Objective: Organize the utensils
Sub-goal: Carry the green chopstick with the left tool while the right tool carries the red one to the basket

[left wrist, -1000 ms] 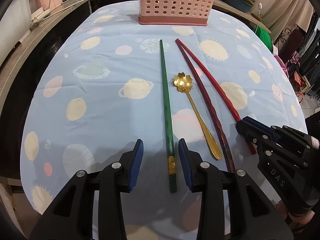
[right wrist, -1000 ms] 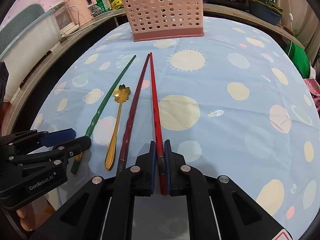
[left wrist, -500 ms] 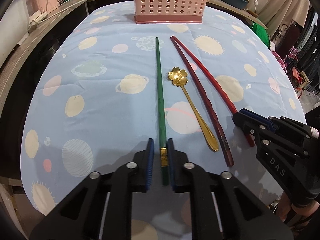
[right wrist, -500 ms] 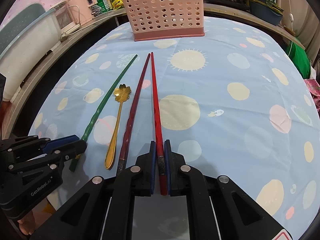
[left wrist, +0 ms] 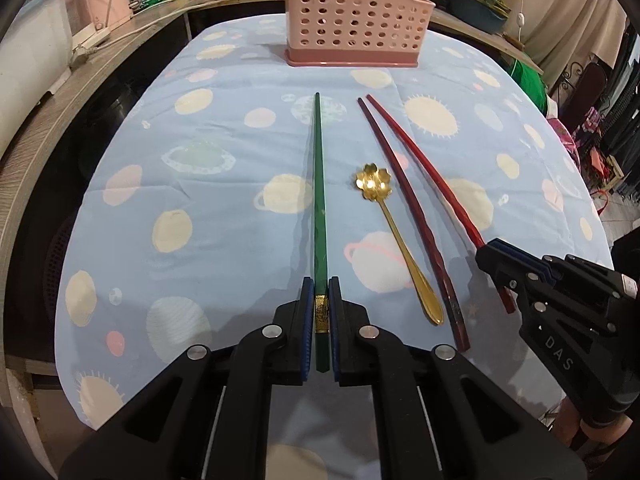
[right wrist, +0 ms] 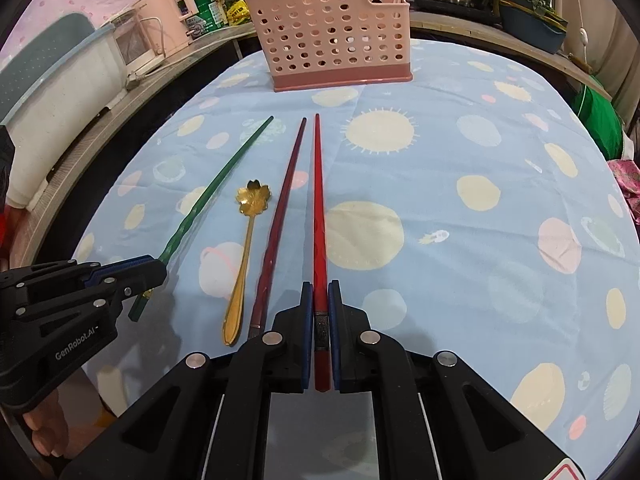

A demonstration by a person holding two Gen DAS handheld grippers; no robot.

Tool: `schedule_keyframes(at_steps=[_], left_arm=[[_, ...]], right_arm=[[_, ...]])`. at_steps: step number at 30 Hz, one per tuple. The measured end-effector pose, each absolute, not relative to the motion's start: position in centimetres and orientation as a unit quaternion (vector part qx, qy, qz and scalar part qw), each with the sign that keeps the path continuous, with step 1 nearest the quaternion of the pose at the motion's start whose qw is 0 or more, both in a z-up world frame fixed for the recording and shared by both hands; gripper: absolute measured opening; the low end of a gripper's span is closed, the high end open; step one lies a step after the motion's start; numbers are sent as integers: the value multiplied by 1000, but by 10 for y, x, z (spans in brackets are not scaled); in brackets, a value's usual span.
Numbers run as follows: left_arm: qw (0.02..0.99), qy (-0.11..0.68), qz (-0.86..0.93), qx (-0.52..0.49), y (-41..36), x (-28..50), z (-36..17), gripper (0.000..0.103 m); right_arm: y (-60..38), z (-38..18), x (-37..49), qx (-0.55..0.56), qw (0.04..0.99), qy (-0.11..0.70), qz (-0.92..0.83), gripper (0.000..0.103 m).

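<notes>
A green chopstick lies lengthwise on the planet-print cloth, and my left gripper is shut on its gold-banded near end. To its right lie a gold flower-bowl spoon, a dark red chopstick and a bright red chopstick. My right gripper is shut on the near end of the bright red chopstick. Both chopstick tips point toward the pink perforated basket at the far end of the table. In the right wrist view the left gripper shows at the left, on the green chopstick.
The blue tablecloth covers a rounded table with its edges close on either side. A wooden counter with appliances and jars runs along the left and back. A green bag and clutter stand off the right side.
The left gripper's jaws went from wide apart around the green chopstick to shut on its near end. The right gripper kept still, shut on the red chopstick.
</notes>
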State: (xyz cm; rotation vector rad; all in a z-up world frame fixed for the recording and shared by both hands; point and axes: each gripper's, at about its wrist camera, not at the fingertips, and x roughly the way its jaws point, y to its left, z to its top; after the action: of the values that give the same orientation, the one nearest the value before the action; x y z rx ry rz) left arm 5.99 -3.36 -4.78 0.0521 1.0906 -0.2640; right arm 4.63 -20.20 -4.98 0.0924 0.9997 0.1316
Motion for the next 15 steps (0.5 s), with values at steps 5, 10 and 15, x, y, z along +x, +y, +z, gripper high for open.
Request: schedule_keyframes(at_steps=[5, 10, 15], left_arm=[[857, 500, -118, 24, -32, 65, -32, 7], [867, 485, -115, 15, -30, 73, -14, 7], [876, 468, -115, 6, -28, 80, 5, 7]], right_arm=[[-205, -35, 49, 50, 882, 464, 64, 7], [-209, -18, 54, 55, 890, 448, 65, 7], [-214, 0, 60, 63, 900, 427, 65, 7]])
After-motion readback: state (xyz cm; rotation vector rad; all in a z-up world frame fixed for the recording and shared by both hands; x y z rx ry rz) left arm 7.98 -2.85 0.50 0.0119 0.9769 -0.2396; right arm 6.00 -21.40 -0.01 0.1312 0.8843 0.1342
